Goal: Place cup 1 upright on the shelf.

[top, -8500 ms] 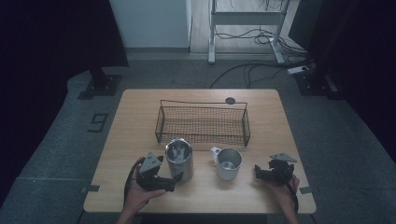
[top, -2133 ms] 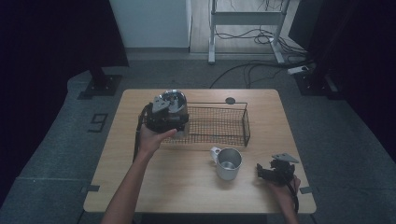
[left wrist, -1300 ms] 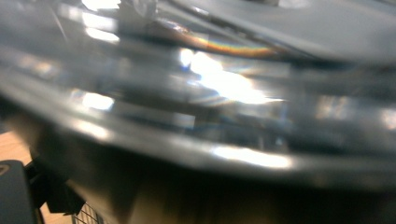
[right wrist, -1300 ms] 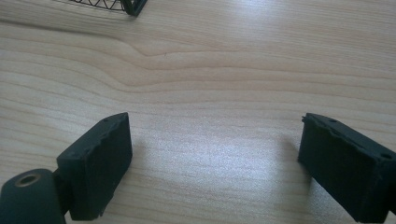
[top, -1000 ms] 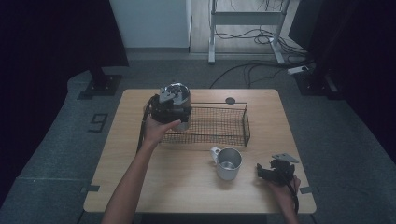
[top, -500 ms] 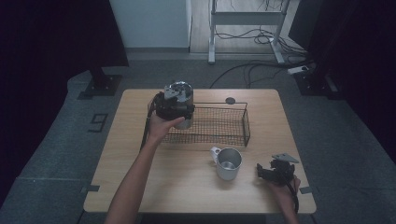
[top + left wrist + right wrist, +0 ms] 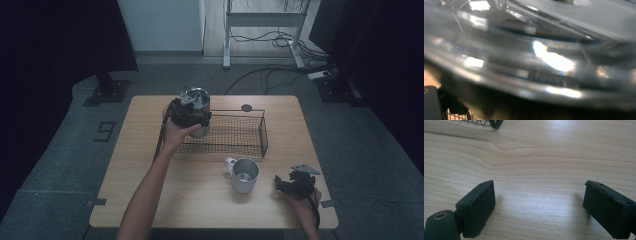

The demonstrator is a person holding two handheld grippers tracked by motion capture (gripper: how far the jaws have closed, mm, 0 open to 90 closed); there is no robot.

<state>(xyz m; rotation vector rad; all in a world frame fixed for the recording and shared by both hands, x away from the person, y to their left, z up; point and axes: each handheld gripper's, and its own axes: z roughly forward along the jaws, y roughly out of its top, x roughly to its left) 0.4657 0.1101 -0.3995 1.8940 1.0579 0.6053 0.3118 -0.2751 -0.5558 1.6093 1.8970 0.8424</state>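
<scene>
Now, from the high view, the left gripper (image 7: 191, 111) pinches a tall steel cup (image 7: 196, 109), carried from the near tabletop (image 7: 150, 165) to the wire basket's (image 7: 260, 135) far left end; it stands upright, mouth up. Left gripper view: blurred steel (image 7: 549, 60). Right gripper view: the right gripper (image 7: 537, 206), spread but just narrowing, rests empty.

The wire basket (image 7: 227, 134) fences the table's middle; its left end is taken by the steel cup (image 7: 196, 111) in the left gripper (image 7: 189, 114). The mug (image 7: 244, 175) blocks the near centre. Bare table (image 7: 145, 180) lies near left
</scene>
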